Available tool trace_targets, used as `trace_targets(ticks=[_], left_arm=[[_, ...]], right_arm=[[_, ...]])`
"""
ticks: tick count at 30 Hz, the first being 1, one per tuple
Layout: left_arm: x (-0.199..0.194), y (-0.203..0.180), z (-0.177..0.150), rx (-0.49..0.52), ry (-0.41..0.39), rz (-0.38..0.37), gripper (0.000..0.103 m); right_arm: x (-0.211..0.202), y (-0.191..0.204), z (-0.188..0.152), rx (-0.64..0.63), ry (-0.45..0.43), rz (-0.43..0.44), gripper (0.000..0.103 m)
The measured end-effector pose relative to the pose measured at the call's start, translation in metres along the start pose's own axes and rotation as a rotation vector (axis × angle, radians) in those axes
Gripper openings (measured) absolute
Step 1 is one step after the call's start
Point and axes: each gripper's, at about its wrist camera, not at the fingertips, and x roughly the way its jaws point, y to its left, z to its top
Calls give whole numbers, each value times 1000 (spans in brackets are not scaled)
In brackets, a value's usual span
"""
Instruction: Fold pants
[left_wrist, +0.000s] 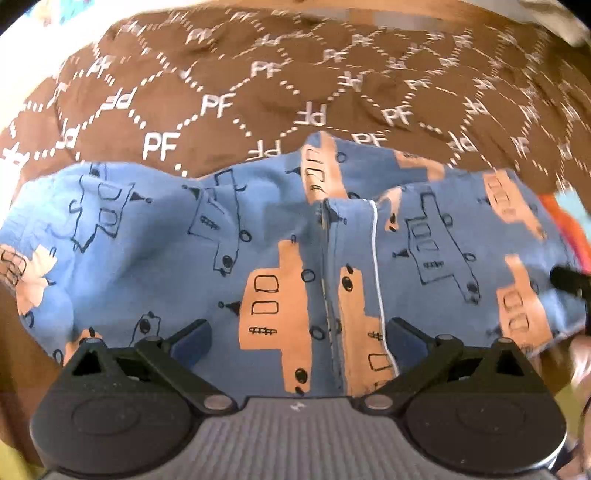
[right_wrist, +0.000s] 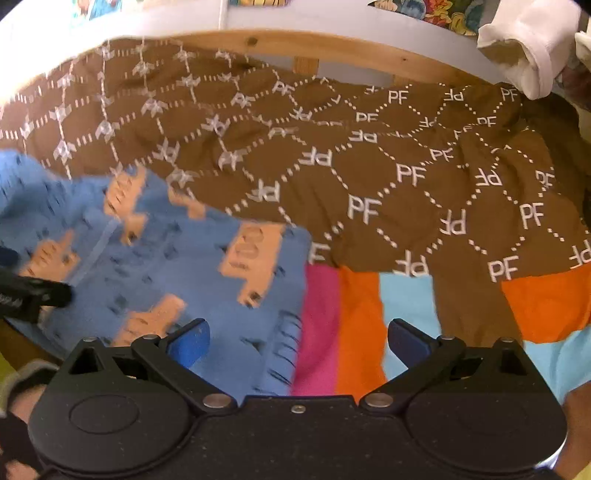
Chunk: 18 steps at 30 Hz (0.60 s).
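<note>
Blue pants (left_wrist: 147, 258) printed with orange and outlined trucks lie spread on a brown bedspread (left_wrist: 258, 88) marked with white "PF" letters. A seam with white piping runs down their middle. My left gripper (left_wrist: 299, 339) hangs just above the pants, open, nothing between its blue pads. In the right wrist view the pants (right_wrist: 184, 280) fill the lower left, blurred. My right gripper (right_wrist: 299, 343) is open over their right edge, where a striped cloth (right_wrist: 354, 325) begins, and holds nothing. One black finger of the other gripper shows at each view's side edge (left_wrist: 569, 280) (right_wrist: 33, 291).
The brown bedspread (right_wrist: 406, 155) reaches back to a wooden bed rail (right_wrist: 332, 48) with a white board behind it. A white garment (right_wrist: 532, 48) hangs at the far right corner. The striped pink, orange and light blue cloth lies right of the pants.
</note>
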Motion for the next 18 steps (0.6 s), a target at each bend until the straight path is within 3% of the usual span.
trace_targets(ticks=[3, 11, 18], left_arm=[[1, -1, -2, 13, -19, 0, 103], [3, -1, -1, 4, 2, 8, 103], [-2, 2, 9, -20, 35, -4, 103]], right_arm=[[5, -6, -8, 1, 14, 2, 102], [7, -31, -14, 121, 68, 53, 102], [3, -36, -15, 141, 68, 74, 102]])
